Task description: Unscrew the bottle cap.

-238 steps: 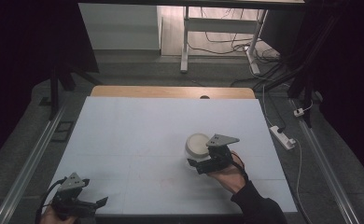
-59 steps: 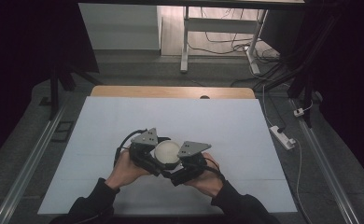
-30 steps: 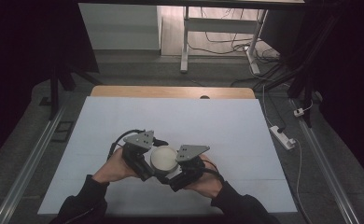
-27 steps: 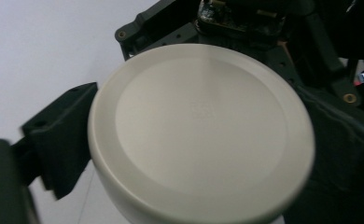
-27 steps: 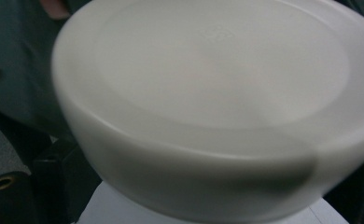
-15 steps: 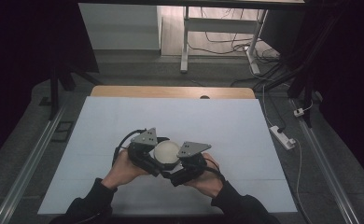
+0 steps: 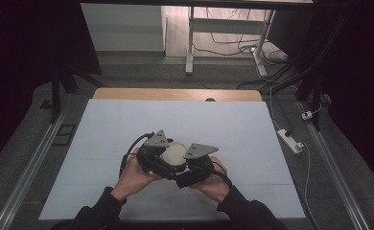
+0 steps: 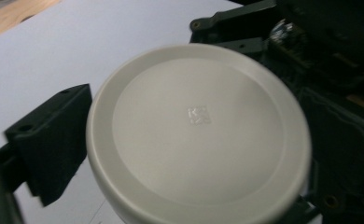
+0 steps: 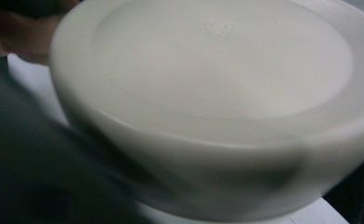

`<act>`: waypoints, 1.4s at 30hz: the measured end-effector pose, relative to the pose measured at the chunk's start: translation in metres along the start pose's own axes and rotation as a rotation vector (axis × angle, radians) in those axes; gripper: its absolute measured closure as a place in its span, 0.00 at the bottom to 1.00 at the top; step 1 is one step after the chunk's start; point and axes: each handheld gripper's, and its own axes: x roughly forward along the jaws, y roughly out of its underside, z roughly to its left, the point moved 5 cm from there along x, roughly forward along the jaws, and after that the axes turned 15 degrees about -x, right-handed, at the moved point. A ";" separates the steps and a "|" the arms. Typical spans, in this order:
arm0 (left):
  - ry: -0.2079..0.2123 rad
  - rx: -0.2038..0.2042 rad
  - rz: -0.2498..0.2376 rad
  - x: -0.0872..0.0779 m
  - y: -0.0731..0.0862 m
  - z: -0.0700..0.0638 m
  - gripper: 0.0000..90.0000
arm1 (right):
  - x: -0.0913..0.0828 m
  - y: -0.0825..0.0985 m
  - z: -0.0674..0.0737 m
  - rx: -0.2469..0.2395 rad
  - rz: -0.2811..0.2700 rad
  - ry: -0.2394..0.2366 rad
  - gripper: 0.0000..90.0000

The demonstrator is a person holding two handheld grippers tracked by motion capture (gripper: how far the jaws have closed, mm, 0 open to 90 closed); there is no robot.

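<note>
A round white jar [image 7: 174, 152] with a flat lid is held just above the white mat, near the middle front. My left gripper [image 7: 162, 154] comes at it from the left and is shut on the lid [image 8: 196, 135]; one black jaw pad [image 8: 54, 140] presses the lid's rim, and the other is hidden behind the lid. My right gripper [image 7: 187, 165] is shut on the jar's body [image 9: 217, 116] from the right, its jaws hidden under the jar. The two grippers nearly touch each other.
The white mat [image 7: 103, 129] covers the table, with a wooden strip [image 7: 175, 94] along the far edge. A power strip [image 7: 290, 140] and cables lie on the floor to the right. Metal rails run along both sides.
Long before, the right gripper held the jar alone, farther right, with the left gripper at the front left corner. Over the last second the left gripper swung slightly left, then back against the jar.
</note>
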 end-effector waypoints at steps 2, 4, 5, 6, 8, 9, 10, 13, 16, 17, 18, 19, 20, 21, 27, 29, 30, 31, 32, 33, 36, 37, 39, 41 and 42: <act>0.018 0.045 0.003 -0.007 -0.002 0.000 0.00 | -0.001 0.000 0.000 -0.005 -0.007 -0.007 0.07; 0.044 0.087 0.018 -0.014 -0.002 0.002 0.00 | -0.001 0.000 0.000 -0.008 -0.020 -0.022 0.07; 0.069 0.107 0.031 -0.017 -0.002 0.002 0.00 | -0.002 -0.001 0.001 -0.009 -0.028 -0.033 0.07; 0.095 0.133 0.046 -0.019 0.000 0.002 0.00 | -0.003 -0.002 0.002 -0.013 -0.036 -0.046 0.07; 0.133 0.174 0.067 -0.022 0.002 0.003 0.00 | -0.004 -0.004 0.005 -0.023 -0.051 -0.073 0.07; 0.156 0.185 0.071 -0.023 0.003 0.002 0.00 | -0.004 -0.005 0.007 -0.032 -0.059 -0.092 0.07; 0.171 0.196 0.076 -0.023 0.004 0.002 0.00 | -0.004 -0.006 0.009 -0.037 -0.067 -0.110 0.07; 0.229 0.221 0.091 -0.022 0.008 0.000 0.02 | -0.003 -0.009 0.017 -0.069 -0.077 -0.152 0.07; 0.260 0.250 0.098 -0.020 0.012 -0.001 0.05 | -0.003 -0.011 0.023 -0.095 -0.088 -0.175 0.07; 0.262 0.254 0.096 -0.021 0.012 -0.001 0.07 | -0.003 -0.011 0.025 -0.097 -0.089 -0.178 0.07; 0.264 0.254 0.093 -0.021 0.012 -0.001 0.07 | -0.003 -0.011 0.026 -0.097 -0.088 -0.179 0.07; 0.260 0.256 0.084 -0.021 0.012 -0.001 0.08 | -0.003 -0.011 0.025 -0.097 -0.089 -0.179 0.07; 0.254 0.252 0.077 -0.021 0.012 0.000 0.08 | -0.003 -0.011 0.025 -0.094 -0.089 -0.178 0.07; 0.246 0.241 0.070 -0.021 0.011 0.000 0.08 | -0.004 -0.011 0.025 -0.092 -0.088 -0.174 0.07; 0.144 0.163 0.033 -0.013 0.008 0.002 0.08 | -0.002 -0.009 0.017 -0.059 -0.057 -0.106 0.07; 0.101 0.137 0.027 -0.009 0.007 0.002 0.08 | -0.001 -0.007 0.014 -0.047 -0.042 -0.077 0.07; 0.079 0.116 0.021 -0.007 0.006 0.001 0.08 | -0.001 -0.006 0.013 -0.042 -0.036 -0.066 0.07; 0.055 0.098 0.017 -0.005 0.006 0.001 0.08 | 0.000 -0.006 0.012 -0.034 -0.030 -0.051 0.07; 0.030 0.080 0.014 -0.004 0.005 0.000 0.08 | 0.000 -0.005 0.010 -0.028 -0.025 -0.040 0.07; 0.008 0.059 0.005 -0.002 0.004 -0.001 0.08 | 0.000 -0.004 0.009 -0.021 -0.018 -0.030 0.07; -0.037 0.045 -0.005 0.001 0.003 -0.003 0.08 | 0.001 -0.003 0.007 -0.003 -0.011 -0.013 0.07; -0.040 0.043 -0.006 0.001 0.003 -0.003 0.08 | 0.001 -0.002 0.006 -0.001 -0.012 -0.009 0.07; -0.035 0.035 -0.010 0.001 0.003 -0.003 0.08 | 0.001 -0.002 0.005 0.001 -0.011 -0.009 0.07; -0.028 0.029 -0.015 0.000 0.002 -0.002 0.08 | 0.001 -0.002 0.005 0.002 -0.014 -0.008 0.07; -0.023 0.026 -0.020 0.000 0.001 -0.003 0.08 | 0.001 -0.002 0.005 0.001 -0.014 -0.008 0.07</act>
